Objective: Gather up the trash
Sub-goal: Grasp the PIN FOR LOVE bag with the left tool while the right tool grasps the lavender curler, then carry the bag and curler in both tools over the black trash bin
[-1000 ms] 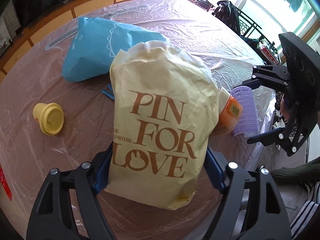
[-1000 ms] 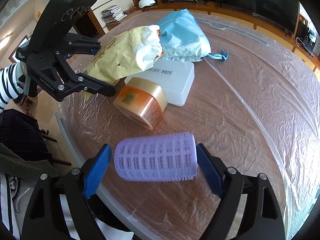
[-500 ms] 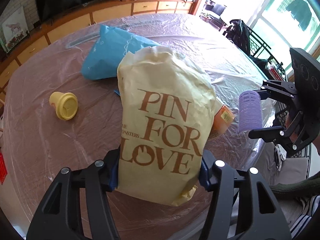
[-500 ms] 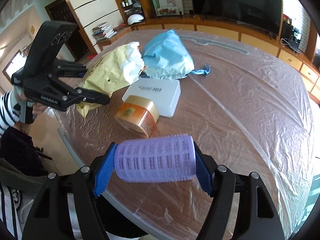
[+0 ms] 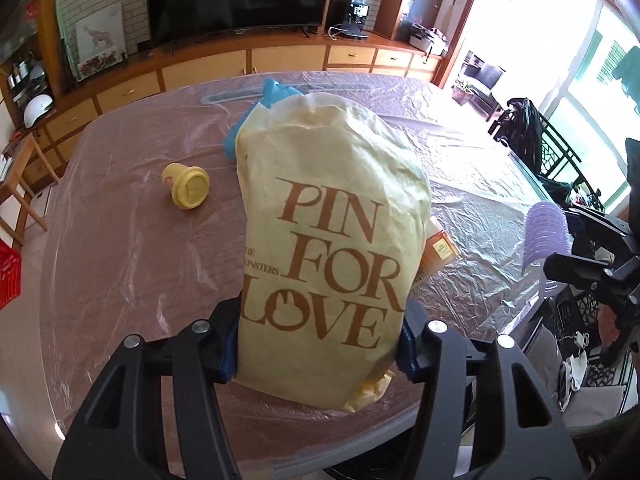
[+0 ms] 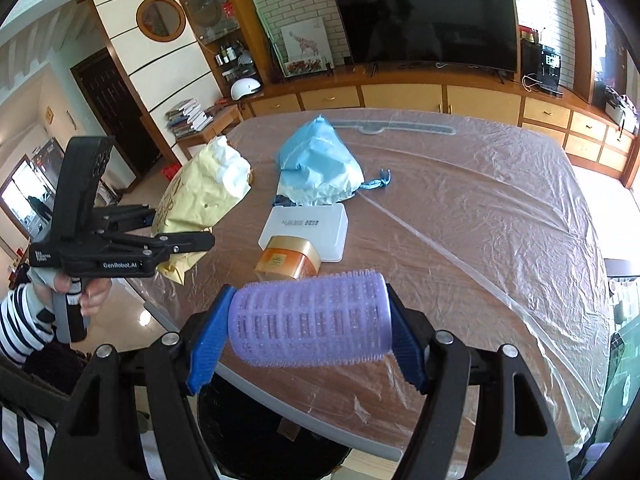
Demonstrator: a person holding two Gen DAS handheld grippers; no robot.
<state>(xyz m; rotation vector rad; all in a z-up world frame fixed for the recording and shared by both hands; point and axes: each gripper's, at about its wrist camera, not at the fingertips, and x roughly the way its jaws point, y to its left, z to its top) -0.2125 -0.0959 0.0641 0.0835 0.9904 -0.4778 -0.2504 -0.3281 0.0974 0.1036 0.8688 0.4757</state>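
Pale yellow paper bag (image 5: 332, 248) printed "PIN FOR LOVE" fills the left wrist view, lower end pinched between the blue pads of the left hand-held gripper (image 5: 320, 344); jaws closing on it, pads pressing both sides. Bag hangs over the near edge of the tabletop (image 5: 120, 240), which is wrapped in clear plastic film. Yellow plastic cup (image 5: 187, 186) lies on its side left of the bag, apart from it. Blue bag (image 5: 276, 92) peeks out behind the yellow bag's top. Orange jar (image 5: 440, 250) partly hidden at the bag's right edge. Far right: right hand-held gripper (image 5: 560, 240) clamped on the purple hair roller (image 5: 546, 232).

Right wrist view: purple hair roller (image 6: 310, 318) held crosswise between the blue pads of the right hand-held gripper (image 6: 308, 332), gripped at both ends, above the tabletop's near edge (image 6: 480, 220). Orange jar (image 6: 288, 260) with gold lid sits just beyond it, touching a white flat box (image 6: 308, 226). Blue bag (image 6: 320, 164) behind the box, blue drawstring (image 6: 378, 182) trailing right. At left, left hand-held gripper (image 6: 180, 228) holds the yellow bag (image 6: 200, 196); a hand (image 6: 84, 292) with a striped sleeve (image 6: 20, 324) grips its handle.
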